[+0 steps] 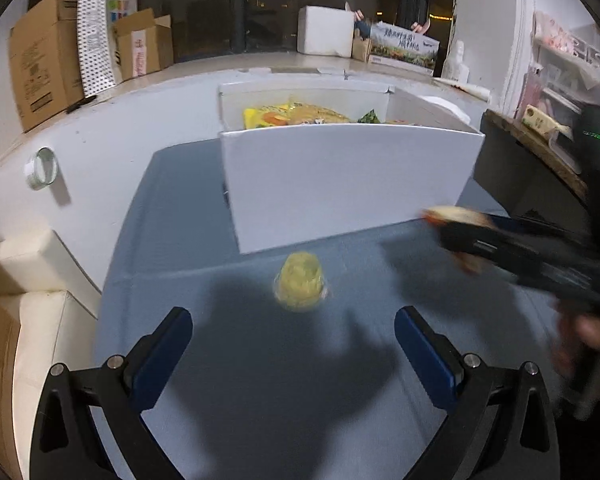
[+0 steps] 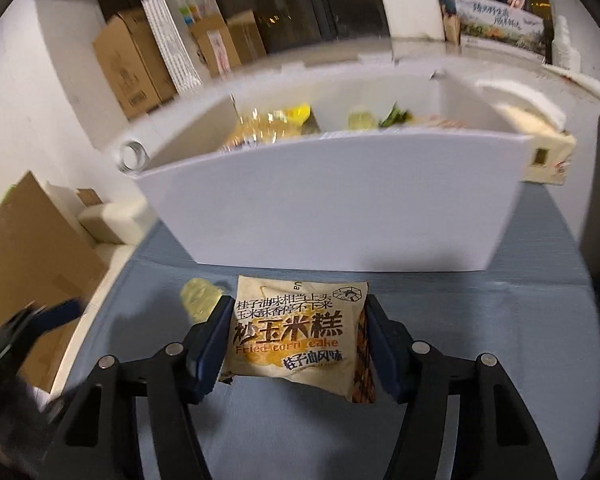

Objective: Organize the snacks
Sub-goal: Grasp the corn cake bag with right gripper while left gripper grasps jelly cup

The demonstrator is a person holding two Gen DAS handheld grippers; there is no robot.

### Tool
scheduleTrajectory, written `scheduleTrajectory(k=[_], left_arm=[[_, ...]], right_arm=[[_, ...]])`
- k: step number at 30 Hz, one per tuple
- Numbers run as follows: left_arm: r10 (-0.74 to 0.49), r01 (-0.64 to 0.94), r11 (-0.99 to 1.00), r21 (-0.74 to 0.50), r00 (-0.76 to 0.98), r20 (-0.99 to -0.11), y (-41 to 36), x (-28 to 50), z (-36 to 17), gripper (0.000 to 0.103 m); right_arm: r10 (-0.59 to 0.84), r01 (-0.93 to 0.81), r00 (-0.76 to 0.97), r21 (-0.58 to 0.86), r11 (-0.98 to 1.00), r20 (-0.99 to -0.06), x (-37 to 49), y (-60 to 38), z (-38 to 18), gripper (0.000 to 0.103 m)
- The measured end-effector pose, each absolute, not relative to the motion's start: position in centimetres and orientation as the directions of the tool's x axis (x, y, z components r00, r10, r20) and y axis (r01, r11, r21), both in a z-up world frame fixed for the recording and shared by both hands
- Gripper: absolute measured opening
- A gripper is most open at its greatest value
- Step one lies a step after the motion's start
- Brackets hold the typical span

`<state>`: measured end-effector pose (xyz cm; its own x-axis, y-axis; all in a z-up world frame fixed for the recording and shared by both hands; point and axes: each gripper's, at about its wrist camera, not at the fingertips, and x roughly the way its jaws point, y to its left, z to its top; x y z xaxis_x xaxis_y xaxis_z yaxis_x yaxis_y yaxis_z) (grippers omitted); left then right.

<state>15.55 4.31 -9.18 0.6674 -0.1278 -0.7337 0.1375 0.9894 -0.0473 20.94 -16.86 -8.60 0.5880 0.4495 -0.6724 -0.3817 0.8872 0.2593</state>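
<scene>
A white open box [image 1: 339,184] stands on the blue-grey table [image 1: 260,380] and holds several snack packets [image 1: 296,115]; it also shows in the right wrist view [image 2: 331,204]. A small yellow wrapped snack [image 1: 301,281] lies on the table just in front of the box, ahead of my open, empty left gripper [image 1: 293,340]. My right gripper [image 2: 300,336] is shut on a cream fried corn cake packet [image 2: 296,336], held above the table before the box. The yellow snack [image 2: 198,298] lies to its left. The right gripper [image 1: 499,240] appears blurred in the left wrist view.
Cardboard boxes [image 1: 44,56] and a patterned bag [image 1: 96,36] stand on the ledge at back left. A tape roll [image 1: 44,168] lies on the white surface left of the table. A white foam box [image 1: 325,30] sits at the back. A dark shelf [image 1: 539,152] stands on the right.
</scene>
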Motion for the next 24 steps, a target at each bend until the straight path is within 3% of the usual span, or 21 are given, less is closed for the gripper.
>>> scheduleTrajectory(k=[12,14,17,18,24], left_arm=[[-0.113,0.114,0.992,-0.056,0.594,-0.797,2.6,21.7,-12.9,0.101],[-0.104,0.110,0.993,-0.048,0.589,-0.802,2.7,21.9,-13.2,0.094],[-0.098,0.115,0.993,-0.039,0.561,-0.822,2.8,22.3,-14.0,0.050],[-0.104,0.109,0.993,-0.051,0.563,-0.820,2.9,22.3,-14.0,0.042],[-0.144,0.104,0.989,-0.101,0.582,-0.800,4.0,21.2,-13.5,0.041]], right_arm=[[0.446,-0.301,0.642,0.330,0.895,-0.624,16.1,-23.8,-8.5,0.068],[0.441,-0.287,0.644,0.337,0.897,-0.626,16.1,-23.9,-9.0,0.068],[0.442,-0.278,0.640,0.347,0.896,-0.629,15.9,-24.5,-9.5,0.068],[0.441,-0.277,0.638,0.346,0.896,-0.631,15.9,-24.5,-9.6,0.068],[0.446,-0.293,0.630,0.337,0.895,-0.635,15.6,-23.8,-9.7,0.068]])
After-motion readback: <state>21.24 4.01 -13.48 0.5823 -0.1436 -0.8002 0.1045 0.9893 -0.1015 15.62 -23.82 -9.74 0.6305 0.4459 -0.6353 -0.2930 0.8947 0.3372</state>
